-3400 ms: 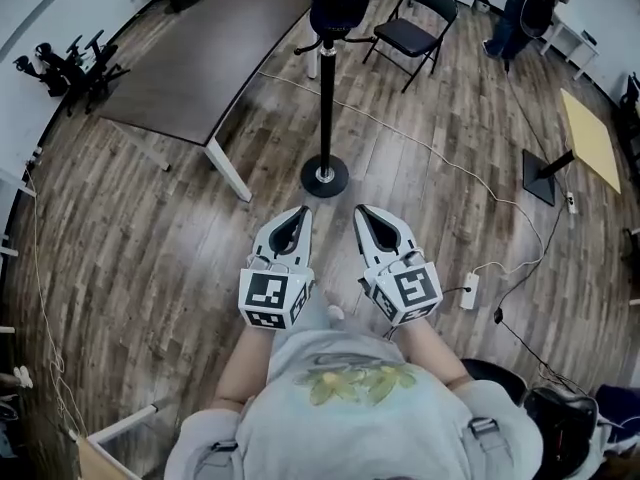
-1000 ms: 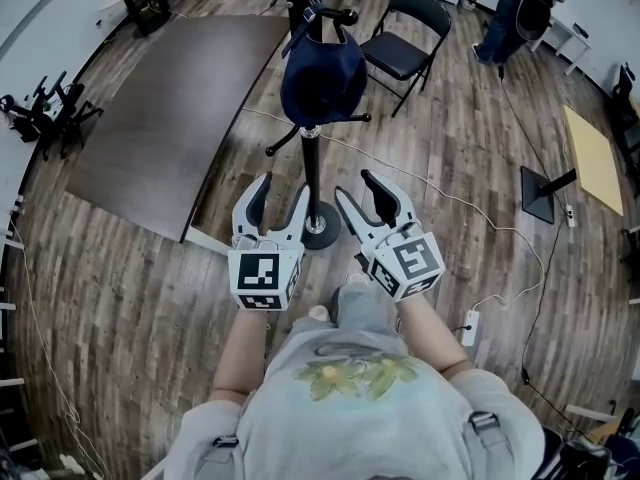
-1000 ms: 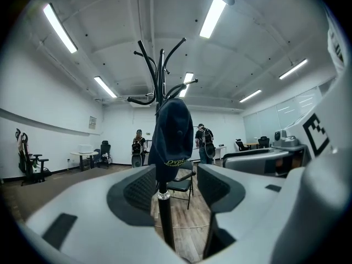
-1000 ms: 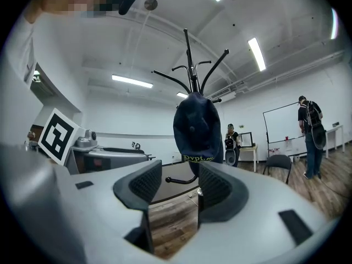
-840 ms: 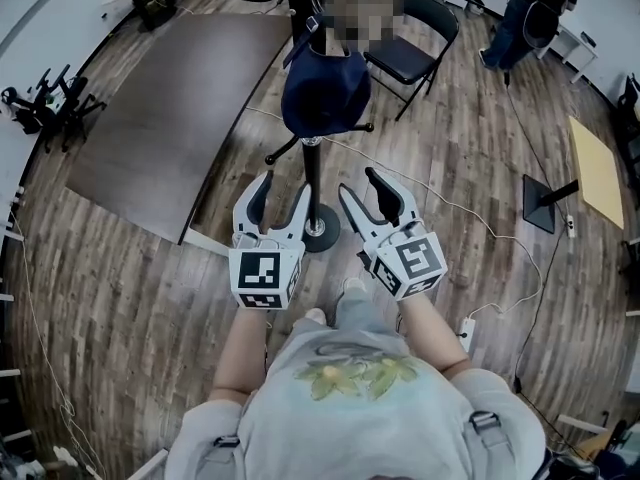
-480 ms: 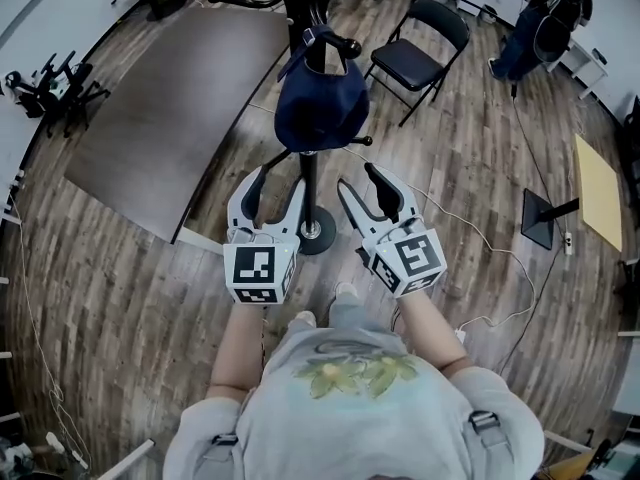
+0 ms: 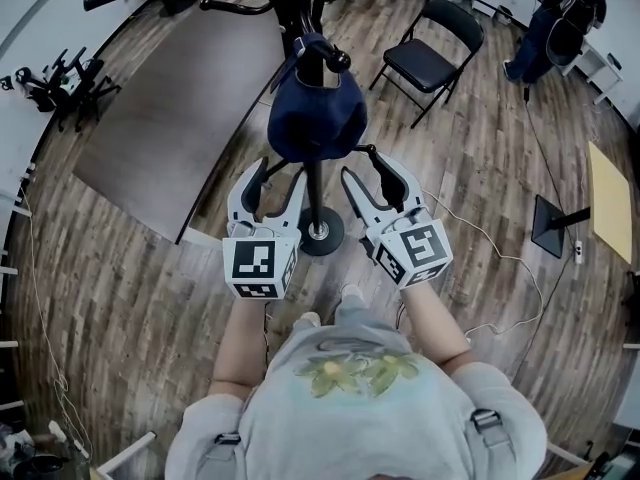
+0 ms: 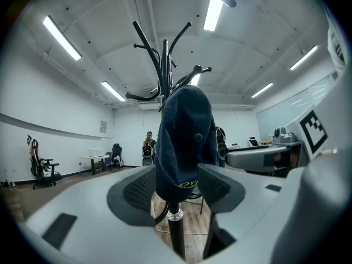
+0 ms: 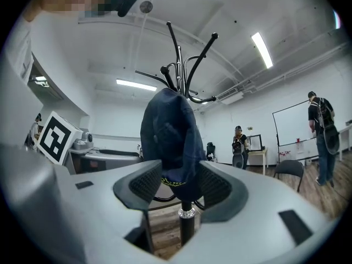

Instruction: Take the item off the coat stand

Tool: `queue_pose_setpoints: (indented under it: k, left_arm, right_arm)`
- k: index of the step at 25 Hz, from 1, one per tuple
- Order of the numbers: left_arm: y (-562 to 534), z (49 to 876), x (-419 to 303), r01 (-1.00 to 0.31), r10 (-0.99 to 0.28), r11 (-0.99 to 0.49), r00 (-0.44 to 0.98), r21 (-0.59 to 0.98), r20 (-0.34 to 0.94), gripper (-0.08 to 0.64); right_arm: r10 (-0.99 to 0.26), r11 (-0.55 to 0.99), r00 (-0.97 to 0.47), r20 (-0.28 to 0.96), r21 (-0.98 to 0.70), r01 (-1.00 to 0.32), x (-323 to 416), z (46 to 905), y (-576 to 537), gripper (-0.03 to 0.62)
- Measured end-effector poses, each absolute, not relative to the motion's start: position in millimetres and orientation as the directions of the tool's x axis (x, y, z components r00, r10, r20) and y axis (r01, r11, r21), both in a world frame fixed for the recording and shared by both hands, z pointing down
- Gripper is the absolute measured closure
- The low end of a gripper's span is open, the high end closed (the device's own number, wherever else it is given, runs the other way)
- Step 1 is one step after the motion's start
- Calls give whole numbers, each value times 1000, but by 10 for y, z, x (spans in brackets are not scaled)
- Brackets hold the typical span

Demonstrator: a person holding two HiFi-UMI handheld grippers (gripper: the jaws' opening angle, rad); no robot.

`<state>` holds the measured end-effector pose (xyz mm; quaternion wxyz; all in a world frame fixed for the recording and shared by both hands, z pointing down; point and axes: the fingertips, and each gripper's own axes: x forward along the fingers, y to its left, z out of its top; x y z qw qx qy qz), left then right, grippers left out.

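The left tool [image 7: 278, 176] and the right tool [image 7: 368, 168] are held side by side at frame centre, each with its jaws spread wide and gripping nothing. The pole of the coat stand [image 7: 316, 193] rises between them. Just beyond their tips, the dark blue cap [image 7: 318, 118] hangs on a hook, showing in the gap of each tool's jaws. A folding chair [image 7: 425, 63] stands at upper right. Seconds earlier both tools were nearly shut and the stand was well apart from them; since then they have opened and drawn close under the cap.
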<state>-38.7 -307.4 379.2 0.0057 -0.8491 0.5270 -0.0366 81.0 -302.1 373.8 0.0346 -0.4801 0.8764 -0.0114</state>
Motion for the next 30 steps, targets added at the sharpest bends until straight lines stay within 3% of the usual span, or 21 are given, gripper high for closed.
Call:
queue_pose_setpoints:
  k: [26, 30]
  left_arm:
    - [-3474, 3719, -370, -910, -914, -404, 400, -92, 61, 327]
    - [-3473, 3700, -392, -918, -923, -384, 380, -104, 60, 423]
  right_arm:
    - [-809, 588, -586, -50, -39, -808, 678, 3703, -3520, 405]
    - [-817, 576, -574, -52, -21, -817, 705, 3704, -3520, 468]
